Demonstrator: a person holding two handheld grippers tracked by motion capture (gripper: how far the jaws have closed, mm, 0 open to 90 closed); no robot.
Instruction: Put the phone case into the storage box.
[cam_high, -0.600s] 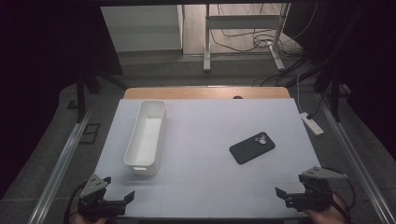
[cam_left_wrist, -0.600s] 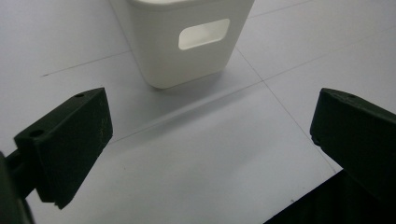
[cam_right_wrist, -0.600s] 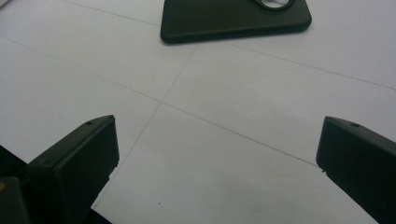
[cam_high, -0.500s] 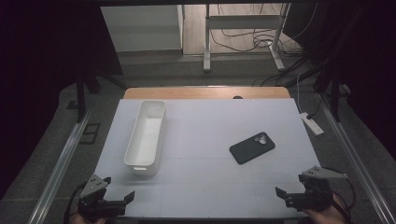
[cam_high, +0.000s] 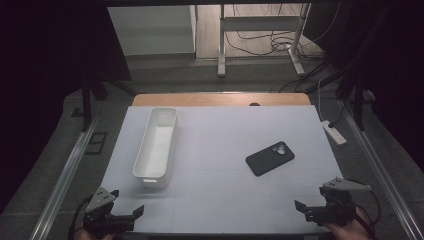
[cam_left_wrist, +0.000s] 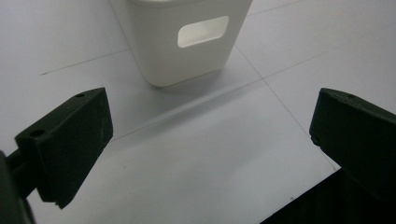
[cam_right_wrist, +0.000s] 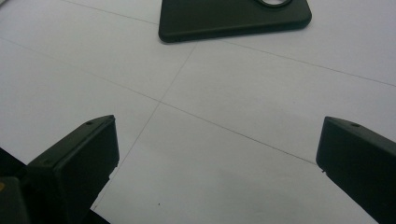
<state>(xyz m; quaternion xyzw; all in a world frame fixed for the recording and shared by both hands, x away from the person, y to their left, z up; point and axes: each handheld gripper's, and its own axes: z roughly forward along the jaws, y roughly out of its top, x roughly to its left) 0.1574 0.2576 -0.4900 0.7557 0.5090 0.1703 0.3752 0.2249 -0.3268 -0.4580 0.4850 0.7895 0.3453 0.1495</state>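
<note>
While matte black phone (cam_high: 270, 158) lies flat, oblong white plastic bin (cam_high: 156, 146) sits apart.

In the right gripper view the phone case (cam_right_wrist: 233, 18) is cut off by the top edge; likewise the white bin (cam_left_wrist: 187, 37) in the left gripper view.

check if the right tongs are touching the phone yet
Apart. The right gripper view shows bare table between the open right tongs and the phone.
</note>
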